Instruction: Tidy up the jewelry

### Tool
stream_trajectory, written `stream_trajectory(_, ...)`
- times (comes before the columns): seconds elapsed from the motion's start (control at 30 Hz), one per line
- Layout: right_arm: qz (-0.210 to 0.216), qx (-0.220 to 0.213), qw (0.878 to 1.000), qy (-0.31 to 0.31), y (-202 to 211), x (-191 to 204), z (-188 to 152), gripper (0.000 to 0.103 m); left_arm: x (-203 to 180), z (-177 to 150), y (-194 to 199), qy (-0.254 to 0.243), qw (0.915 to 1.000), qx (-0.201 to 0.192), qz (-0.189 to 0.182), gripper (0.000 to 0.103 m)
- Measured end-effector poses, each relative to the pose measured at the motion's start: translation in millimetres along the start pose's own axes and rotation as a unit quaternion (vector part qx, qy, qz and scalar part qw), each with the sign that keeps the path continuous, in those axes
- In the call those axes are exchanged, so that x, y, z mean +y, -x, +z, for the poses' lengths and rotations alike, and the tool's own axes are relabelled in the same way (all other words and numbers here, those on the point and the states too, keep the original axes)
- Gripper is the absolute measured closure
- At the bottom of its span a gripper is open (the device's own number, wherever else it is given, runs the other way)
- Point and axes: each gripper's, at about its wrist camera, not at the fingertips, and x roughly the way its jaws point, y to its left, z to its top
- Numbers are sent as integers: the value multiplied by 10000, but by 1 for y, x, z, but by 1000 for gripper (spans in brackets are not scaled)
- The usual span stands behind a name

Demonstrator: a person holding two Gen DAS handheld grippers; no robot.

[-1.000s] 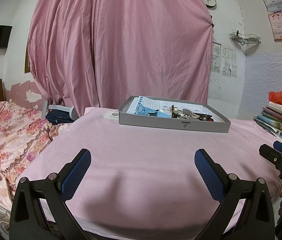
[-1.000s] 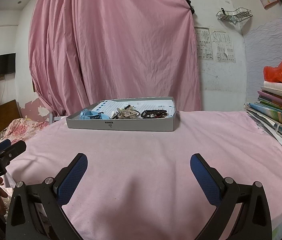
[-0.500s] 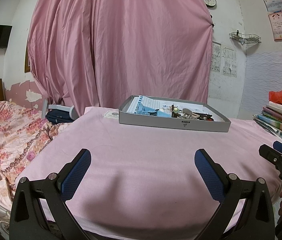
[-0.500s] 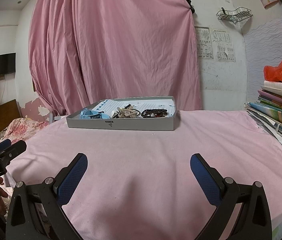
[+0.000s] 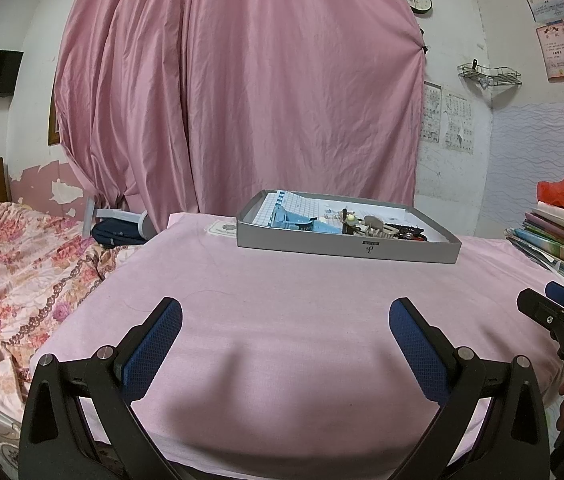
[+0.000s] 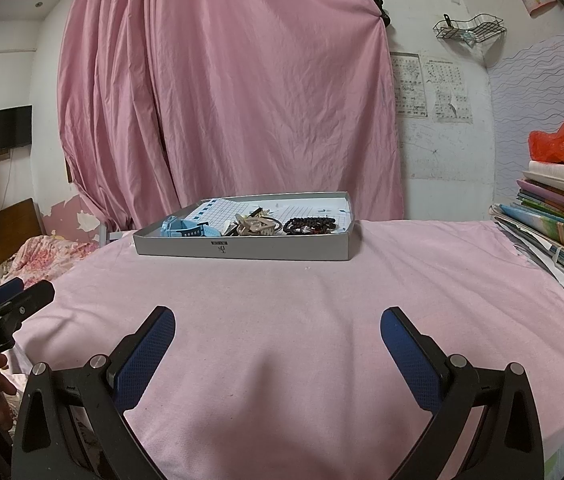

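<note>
At far edge of table we see gray tray holding blue watch, bead bracelet. Left gripper, right gripper: jaws wide, empty.

Open pink cloth runs from both grippers to the tray at 12 o'clock; nothing lies on that stretch in either view. Tray wall is low, top open. Inside, near edge crowded: blue watch at left, metal pieces in the middle, bead bracelet at right; the back is bare paper. Book stack blocks 2–3 o'clock in right view. Curtain closes off behind the tray. Left gripper sits at 9 o'clock in right view.
</note>
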Motion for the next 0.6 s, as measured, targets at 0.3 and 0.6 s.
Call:
stream_trajectory(0.3,-3,7,10000,-4,0,0,1,0,6,-7,-4,218,9982,318,463,2)
stream_trajectory(0.6,3,57,10000,-9,1,4,-8,0,10,-6,5,209,9984,262,447,2)
